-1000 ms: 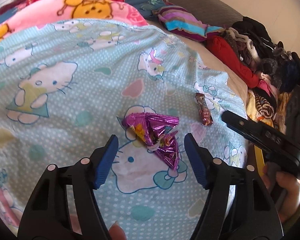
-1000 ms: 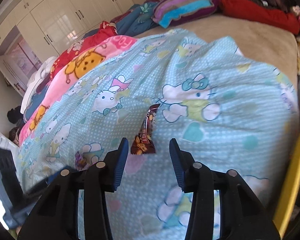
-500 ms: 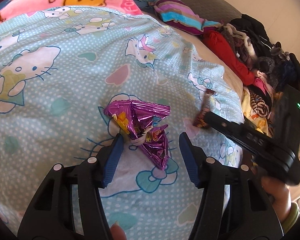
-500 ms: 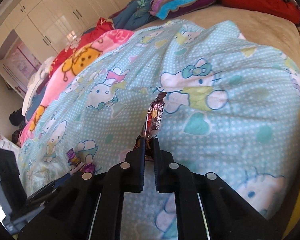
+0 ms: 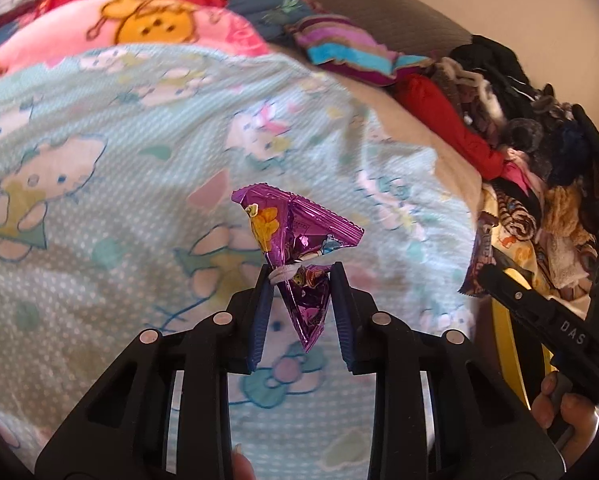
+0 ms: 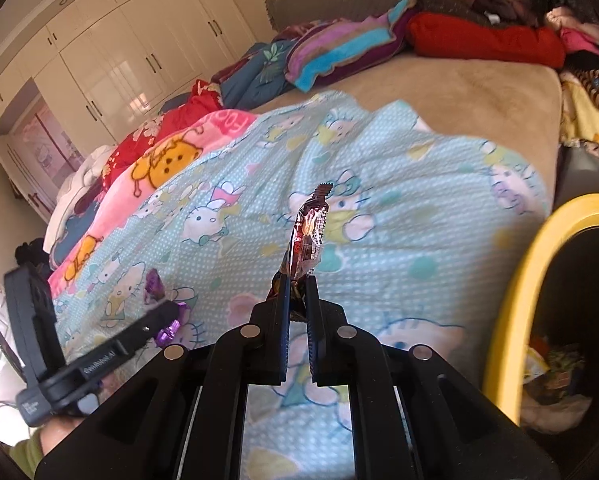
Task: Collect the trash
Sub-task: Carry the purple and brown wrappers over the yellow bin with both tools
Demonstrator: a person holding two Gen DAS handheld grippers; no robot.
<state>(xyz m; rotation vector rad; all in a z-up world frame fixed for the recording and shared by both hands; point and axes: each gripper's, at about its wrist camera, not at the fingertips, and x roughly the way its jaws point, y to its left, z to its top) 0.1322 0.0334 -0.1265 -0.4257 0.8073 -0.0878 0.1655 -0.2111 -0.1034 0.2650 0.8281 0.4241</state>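
1. Purple wrapper point(image 6: 155, 285), right wrist view: mostly hidden behind the left gripper point(image 6: 167, 312); only scraps show.
2. Brown wrapper point(image 5: 481, 256), left wrist view: lower end covered by the right gripper point(image 5: 495, 276); print unreadable.
3. Yellow-rimmed bin point(image 6: 539, 264): cut off by the right edge; contents dim, unidentifiable.
4. Blue cartoon sheet point(image 5: 99, 200): motion-blurred in left wrist view.
5. Hand point(image 5: 567, 408) on right gripper: partly cropped at the frame's edge.
6. Clothes pile point(image 5: 539, 152): items indistinguishable.
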